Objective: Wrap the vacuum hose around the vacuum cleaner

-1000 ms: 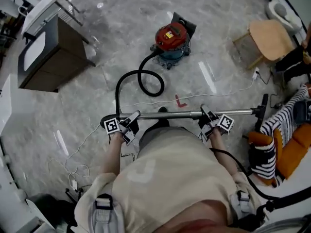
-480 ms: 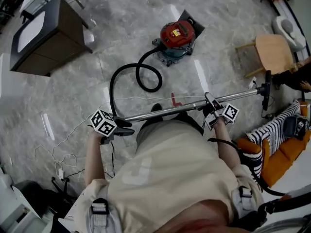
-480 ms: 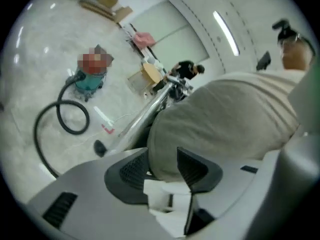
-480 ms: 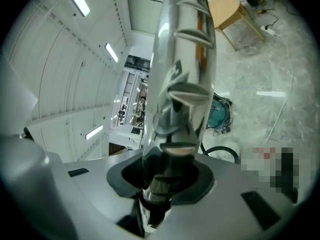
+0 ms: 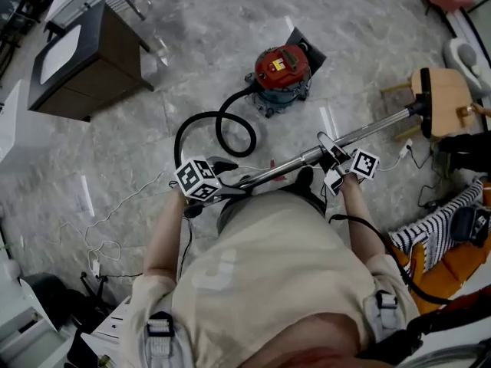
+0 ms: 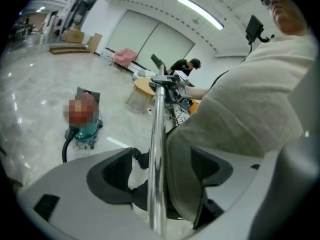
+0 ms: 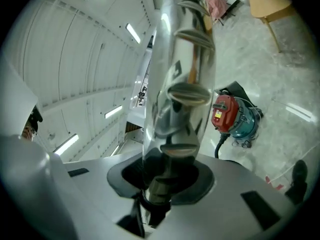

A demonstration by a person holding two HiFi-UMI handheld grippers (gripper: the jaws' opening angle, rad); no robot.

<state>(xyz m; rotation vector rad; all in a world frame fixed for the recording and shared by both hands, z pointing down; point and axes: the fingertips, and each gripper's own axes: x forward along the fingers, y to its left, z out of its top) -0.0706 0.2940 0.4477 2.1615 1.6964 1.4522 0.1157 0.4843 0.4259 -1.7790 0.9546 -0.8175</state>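
Right tongs [image 5: 328,150] clamp wand [image 5: 376,126]; vacuum label [image 5: 278,64] unreadable.

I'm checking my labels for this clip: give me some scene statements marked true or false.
1. The right tool clamps the shiny metal wand tube. True.
2. The left tool grips that tube tightly. False: its jaws have just been opening and stand apart, with the tube loose between them.
3. The black hose is wound around the red-lidded teal vacuum cleaner. False: it lies looped on the grey marble floor.
4. A light wooden chair stands near the tube's far end. True.
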